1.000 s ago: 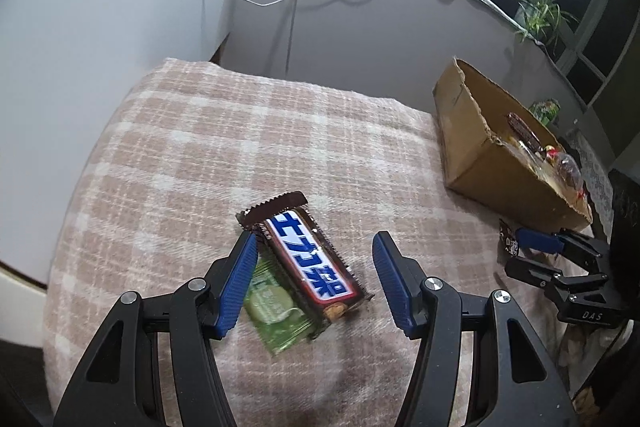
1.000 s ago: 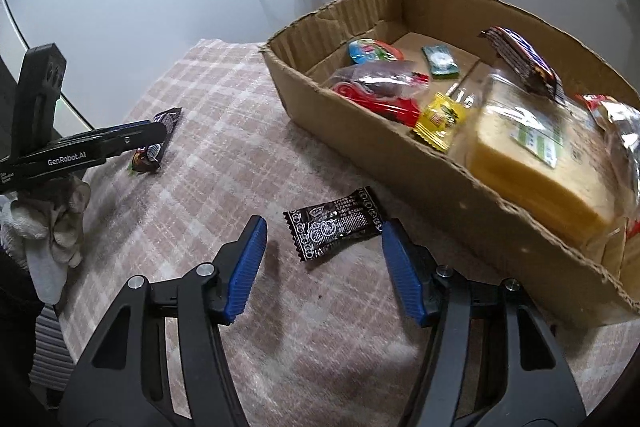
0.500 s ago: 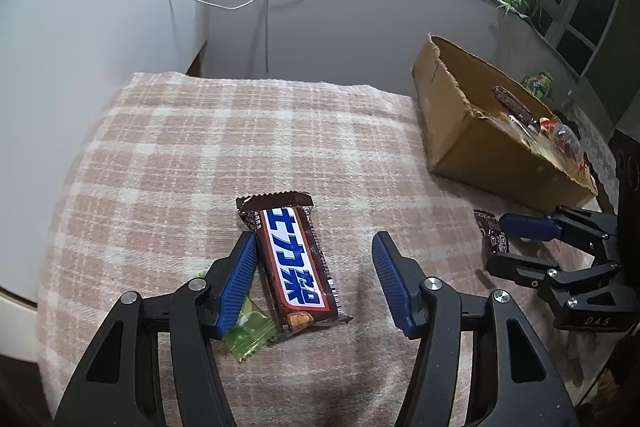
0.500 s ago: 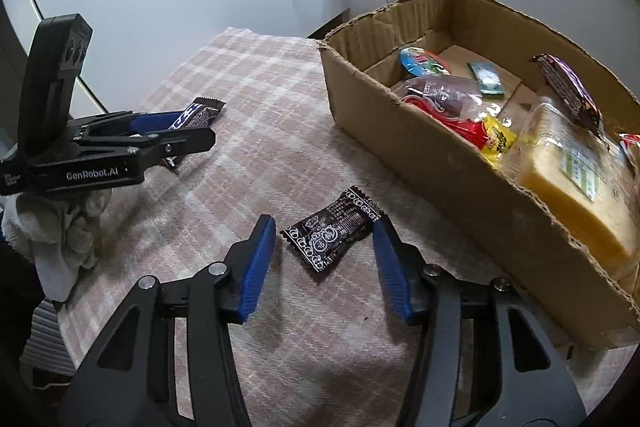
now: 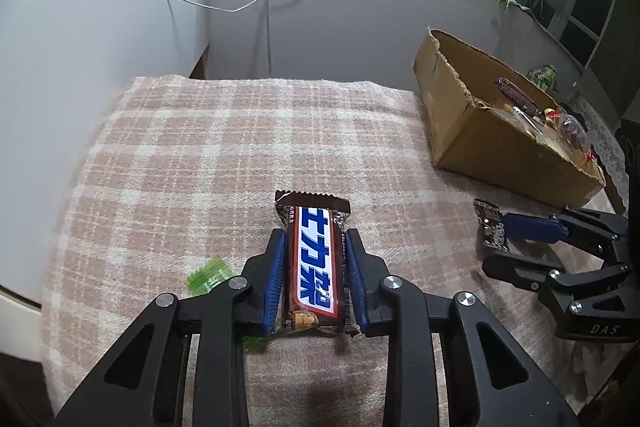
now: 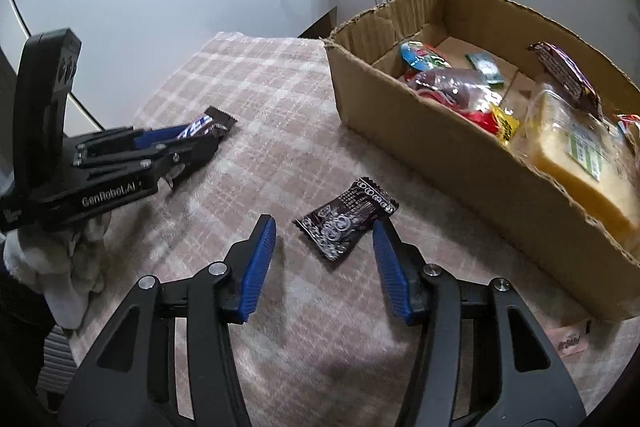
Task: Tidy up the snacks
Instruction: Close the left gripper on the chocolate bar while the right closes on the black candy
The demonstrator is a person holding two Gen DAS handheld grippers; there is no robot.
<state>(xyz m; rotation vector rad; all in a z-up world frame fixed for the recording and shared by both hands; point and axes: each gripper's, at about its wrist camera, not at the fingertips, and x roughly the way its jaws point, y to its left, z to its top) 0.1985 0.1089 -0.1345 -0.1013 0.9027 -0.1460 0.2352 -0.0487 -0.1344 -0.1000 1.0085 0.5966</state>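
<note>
1. Now the left tool (image 5: 316, 277) has just been closing its jaws, and its blue pads press both long sides of the brown chocolate bar (image 5: 314, 263), which lies on the pink checked cloth (image 5: 200, 155) covering the desk.
2. Just left of that tool, a green wrapper (image 5: 208, 273) peeks out on the cloth, partly hidden under the left finger.
3. Over on the other side, the right tool (image 6: 324, 263) stands with its jaws apart around a small black candy packet (image 6: 346, 223); the packet lies flat on the cloth between the pads, and I cannot tell whether the right-hand pad touches its edge.
4. Beyond the packet, a cardboard box (image 6: 440, 147) sits on the cloth, holding a bagged loaf of bread (image 6: 580, 163), a yellow sachet (image 6: 504, 123), a dark wrapped bar (image 6: 564, 71) and other snacks.
5. Seen from the right wrist, the left tool grips the chocolate bar near the cloth's left edge, well apart from the box.
</note>
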